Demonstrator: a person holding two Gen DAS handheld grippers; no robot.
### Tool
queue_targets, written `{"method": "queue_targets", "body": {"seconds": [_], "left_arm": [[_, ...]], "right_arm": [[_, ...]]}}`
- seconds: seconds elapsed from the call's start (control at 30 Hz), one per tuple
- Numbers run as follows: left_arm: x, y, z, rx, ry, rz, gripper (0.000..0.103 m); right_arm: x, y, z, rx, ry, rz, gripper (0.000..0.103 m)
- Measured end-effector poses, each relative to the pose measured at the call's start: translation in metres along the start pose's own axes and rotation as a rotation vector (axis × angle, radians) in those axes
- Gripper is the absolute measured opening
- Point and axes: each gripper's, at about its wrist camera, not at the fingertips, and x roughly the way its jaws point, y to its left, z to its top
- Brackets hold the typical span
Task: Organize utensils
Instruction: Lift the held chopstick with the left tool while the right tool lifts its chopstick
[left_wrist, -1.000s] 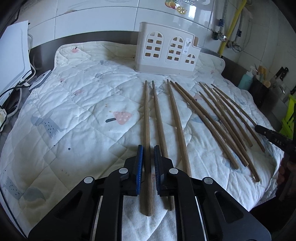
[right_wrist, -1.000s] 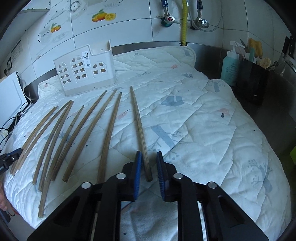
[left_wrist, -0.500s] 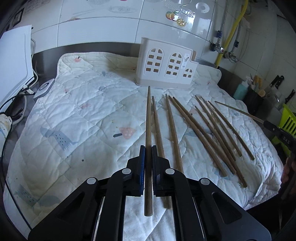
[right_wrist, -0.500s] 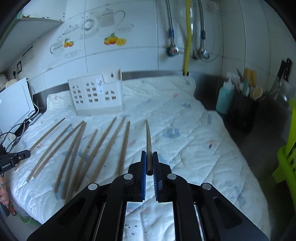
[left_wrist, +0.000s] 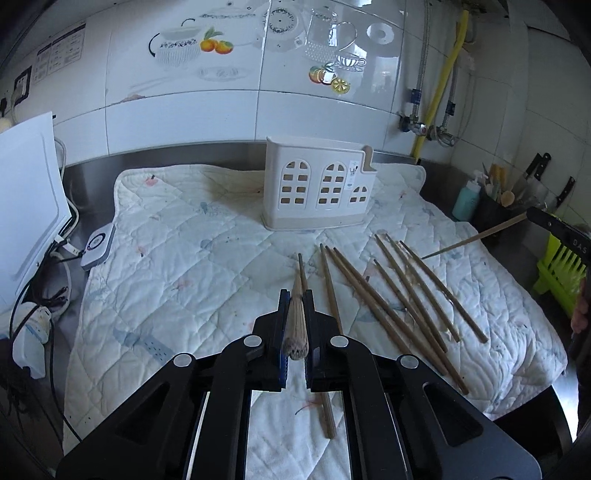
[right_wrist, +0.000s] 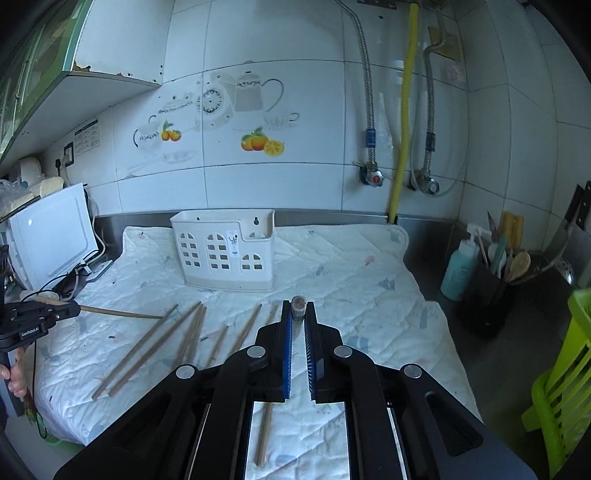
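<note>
You are working over a white quilted mat (left_wrist: 192, 266) printed with small pastel figures, spread on a steel counter (left_wrist: 166, 155) that turns up into a low steel lip against a white tiled wall (right_wrist: 295, 184). The tiles carry decals of teapots, cups and oranges, and a yellow pipe (right_wrist: 404, 110) with two braided hoses beside it runs down the wall to valves just above the counter. Your left gripper (left_wrist: 297, 317) is clamped on one wooden chopstick (left_wrist: 296, 325), which points almost straight away from the camera above the mat. Your right gripper (right_wrist: 298, 317) pinches a second chopstick (right_wrist: 298, 305) at its fingertips, seen nearly end-on. The other chopsticks (left_wrist: 399, 295) lie loosely fanned on the mat, some touching or crossing, in front of and to the right of the white utensil holder (left_wrist: 317, 188) with arched window cut-outs, which stands upright near the mat's back edge. At the left end of the counter stand a white appliance (right_wrist: 51, 240), cables and a power strip (left_wrist: 31, 332). At the right end a teal bottle (right_wrist: 460, 266) stands just beside a dark caddy (right_wrist: 487, 295) of kitchen tools, with a lime-green rack (right_wrist: 561, 387) nearer you.
</note>
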Motion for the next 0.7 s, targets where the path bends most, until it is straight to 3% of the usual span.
{"method": "queue_targets", "body": {"seconds": [0.33, 0.7], "left_arm": [[-0.002, 0.005, 0.029, -0.013, -0.042, -0.018, 0.004], [-0.002, -0.002, 0.091, 0.032, -0.102, -0.060, 0.004]], "right_arm": [[0.008, 0.001, 0.044, -0.044, -0.007, 0.074, 0.007], [0.038, 0.005, 0.156, -0.061, -0.055, 0.176, 0.007]]}}
